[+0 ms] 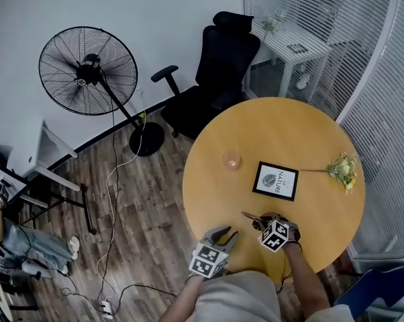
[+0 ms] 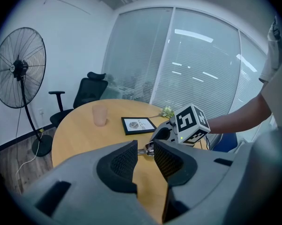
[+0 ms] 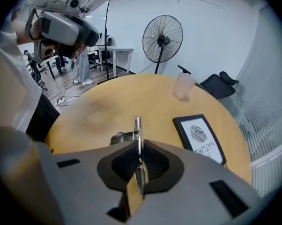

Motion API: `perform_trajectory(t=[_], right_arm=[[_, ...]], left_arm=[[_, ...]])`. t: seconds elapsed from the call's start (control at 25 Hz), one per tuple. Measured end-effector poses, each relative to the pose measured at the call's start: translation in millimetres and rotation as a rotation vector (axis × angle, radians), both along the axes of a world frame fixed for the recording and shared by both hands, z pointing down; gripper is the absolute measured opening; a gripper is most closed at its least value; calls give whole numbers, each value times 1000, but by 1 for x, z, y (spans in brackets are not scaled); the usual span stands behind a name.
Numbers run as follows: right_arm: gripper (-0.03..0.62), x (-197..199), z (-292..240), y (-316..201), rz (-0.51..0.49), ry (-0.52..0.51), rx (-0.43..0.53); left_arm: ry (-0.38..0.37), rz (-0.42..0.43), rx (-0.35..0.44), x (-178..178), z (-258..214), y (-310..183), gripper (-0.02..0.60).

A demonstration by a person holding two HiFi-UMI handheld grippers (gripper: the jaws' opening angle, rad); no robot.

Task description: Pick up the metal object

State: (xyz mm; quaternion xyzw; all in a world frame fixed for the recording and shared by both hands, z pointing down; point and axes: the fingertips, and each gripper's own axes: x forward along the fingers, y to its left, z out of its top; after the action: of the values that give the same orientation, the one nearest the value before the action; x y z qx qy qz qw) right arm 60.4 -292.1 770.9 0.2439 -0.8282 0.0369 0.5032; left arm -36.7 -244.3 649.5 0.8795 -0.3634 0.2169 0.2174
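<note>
- Right claw point(image 3: 138, 162) clamped tight on thin metal object point(image 3: 137, 128), held edge-on, low over counter point(image 3: 99, 107) near its front edge.
- Left claw point(image 2: 145, 154) open, empty.
- Obj looks stiff, light, slick; grip flat faces firmly.

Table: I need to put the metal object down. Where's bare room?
Bare: the far half of the table beyond the cup and framed print, and the strip between cup and left gripper. Crowded: the near edge by the right gripper and round the flowers.
</note>
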Motion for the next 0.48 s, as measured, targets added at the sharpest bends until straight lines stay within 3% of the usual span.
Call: perform_trajectory(t=[0.48], right_arm=[[0,5,-1,-7,77,-48,-43]], left_arm=[[-6,3,1,4,1,-4,109]])
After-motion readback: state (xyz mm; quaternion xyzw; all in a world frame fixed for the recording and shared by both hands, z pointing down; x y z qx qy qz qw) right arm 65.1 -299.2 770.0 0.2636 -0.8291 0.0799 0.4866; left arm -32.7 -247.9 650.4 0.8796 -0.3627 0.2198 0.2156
